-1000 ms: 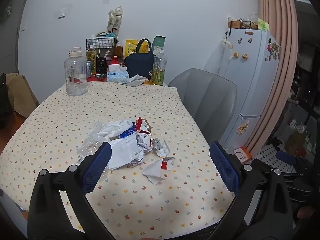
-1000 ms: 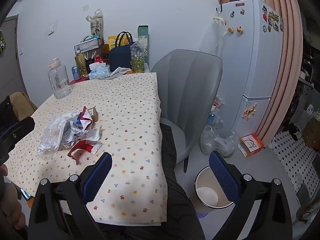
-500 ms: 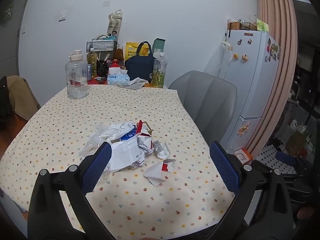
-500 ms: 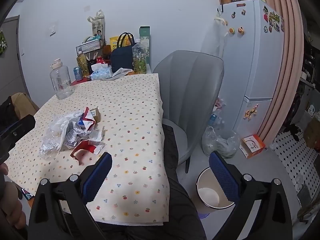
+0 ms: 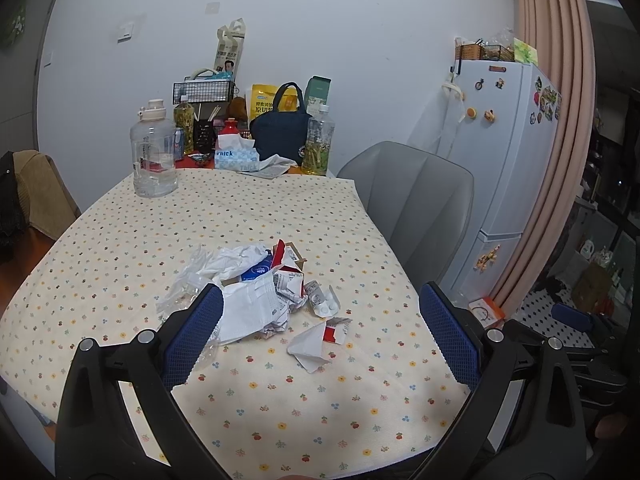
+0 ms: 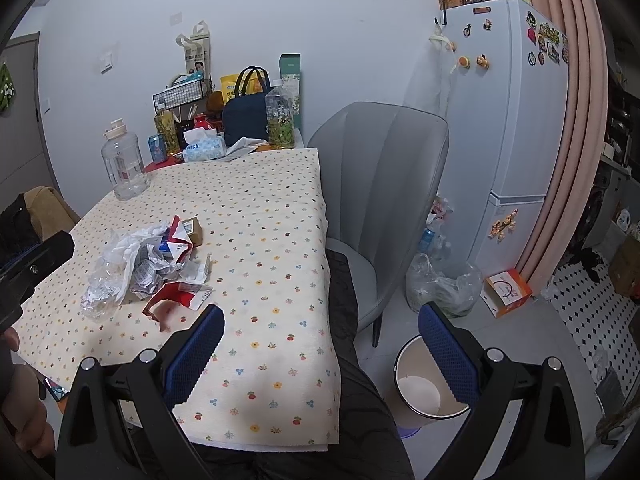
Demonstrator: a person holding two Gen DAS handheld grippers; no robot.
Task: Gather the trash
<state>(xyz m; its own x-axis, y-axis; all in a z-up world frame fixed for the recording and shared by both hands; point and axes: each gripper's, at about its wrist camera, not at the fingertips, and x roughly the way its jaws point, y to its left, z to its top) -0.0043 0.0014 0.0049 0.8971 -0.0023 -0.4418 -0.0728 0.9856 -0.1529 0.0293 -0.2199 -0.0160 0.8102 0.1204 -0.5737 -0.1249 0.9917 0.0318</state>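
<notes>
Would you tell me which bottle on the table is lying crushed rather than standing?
The clear plastic bottle at the near-left edge of the trash pile; it lies flattened, while the others stand upright by the wall.

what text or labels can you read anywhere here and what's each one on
"rnick": tissue box, first letter unsure.
Large Chinese characters: yellow bag, only partly legible behind the dark bag.
Print on tall carton: too small.
Print on crumpled receipts in trash pile: blurred.
Fridge magnets: unreadable.
</notes>
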